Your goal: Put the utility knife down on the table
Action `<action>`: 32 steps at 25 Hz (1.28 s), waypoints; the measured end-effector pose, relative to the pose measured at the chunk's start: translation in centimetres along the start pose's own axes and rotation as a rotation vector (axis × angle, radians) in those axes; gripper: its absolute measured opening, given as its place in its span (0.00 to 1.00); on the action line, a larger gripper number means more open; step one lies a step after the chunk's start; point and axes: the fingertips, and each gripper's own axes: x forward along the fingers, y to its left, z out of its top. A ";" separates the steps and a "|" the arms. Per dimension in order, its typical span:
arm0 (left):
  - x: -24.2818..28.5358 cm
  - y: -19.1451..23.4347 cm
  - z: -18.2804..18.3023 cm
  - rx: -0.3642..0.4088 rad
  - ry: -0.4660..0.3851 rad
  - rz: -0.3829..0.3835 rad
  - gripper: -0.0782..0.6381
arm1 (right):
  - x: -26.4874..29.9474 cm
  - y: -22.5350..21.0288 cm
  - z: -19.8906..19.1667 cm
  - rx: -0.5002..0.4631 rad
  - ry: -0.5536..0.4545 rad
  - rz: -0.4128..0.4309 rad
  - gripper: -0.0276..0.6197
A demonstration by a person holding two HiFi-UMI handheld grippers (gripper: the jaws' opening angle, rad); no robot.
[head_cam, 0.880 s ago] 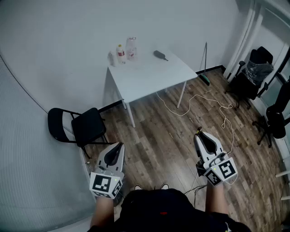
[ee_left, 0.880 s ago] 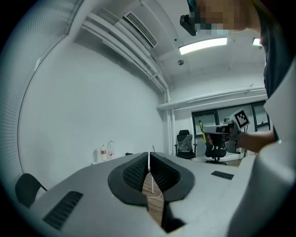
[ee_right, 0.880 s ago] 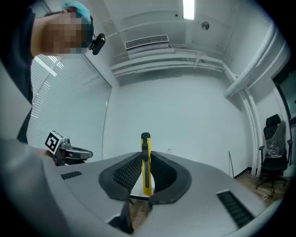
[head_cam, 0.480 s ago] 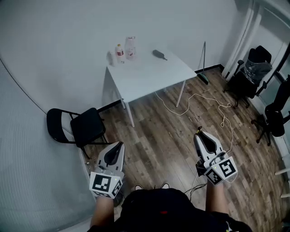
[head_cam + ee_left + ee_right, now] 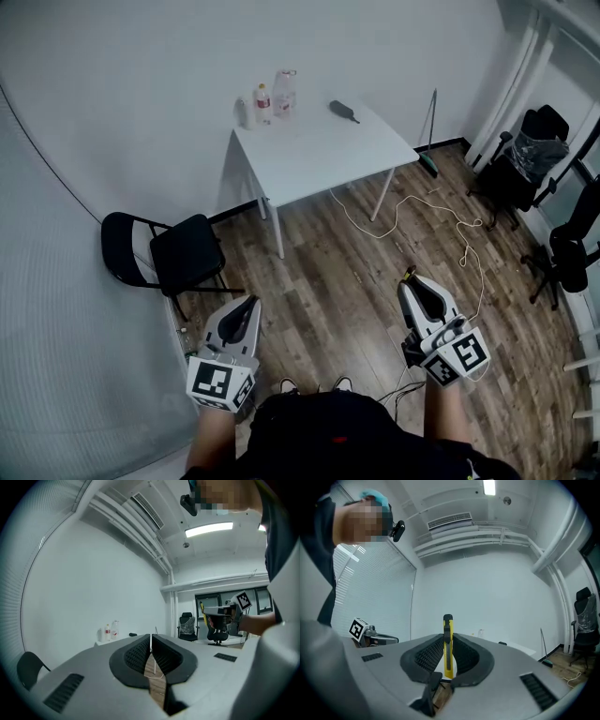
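A yellow and black utility knife (image 5: 448, 644) stands upright between the jaws of my right gripper (image 5: 448, 651), which is shut on it; its tip pokes past the jaws in the head view as a small yellow tip (image 5: 409, 275). My right gripper (image 5: 412, 281) hangs low at the right, over the wooden floor. My left gripper (image 5: 249, 305) is at the lower left, shut with nothing in it, its jaws nearly touching in the left gripper view (image 5: 151, 651). The white table (image 5: 319, 155) stands far ahead against the wall.
On the table stand three bottles (image 5: 263, 102) at its far left corner and a dark brush-like object (image 5: 343, 111). A black folding chair (image 5: 173, 253) stands left. A white cable (image 5: 412, 211) trails over the floor. Black office chairs (image 5: 525, 159) are at the right.
The view has shifted slightly, so the table and chair sit a little further right and down in the frame. Both grippers hold the same pose.
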 end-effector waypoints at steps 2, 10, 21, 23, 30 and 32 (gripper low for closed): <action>-0.8 1.2 -0.4 -0.005 0.001 0.002 0.15 | 1.2 1.4 -0.1 0.005 -0.001 0.013 0.15; -2.9 5.9 -1.8 -0.006 0.010 -0.019 0.15 | 5.8 6.4 -1.0 -0.019 0.007 0.031 0.15; -0.1 6.7 -2.8 0.032 0.001 -0.077 0.15 | 7.1 4.9 -3.2 0.015 0.015 0.006 0.15; 1.3 6.8 -2.7 0.052 0.001 -0.083 0.15 | 8.2 3.5 -3.9 0.031 0.017 0.012 0.15; 8.1 9.5 -0.9 0.046 0.003 -0.023 0.15 | 13.6 -2.9 -3.9 0.032 0.002 0.058 0.15; 10.3 9.7 0.0 0.051 -0.002 -0.007 0.15 | 15.1 -4.9 -3.5 0.033 -0.001 0.076 0.15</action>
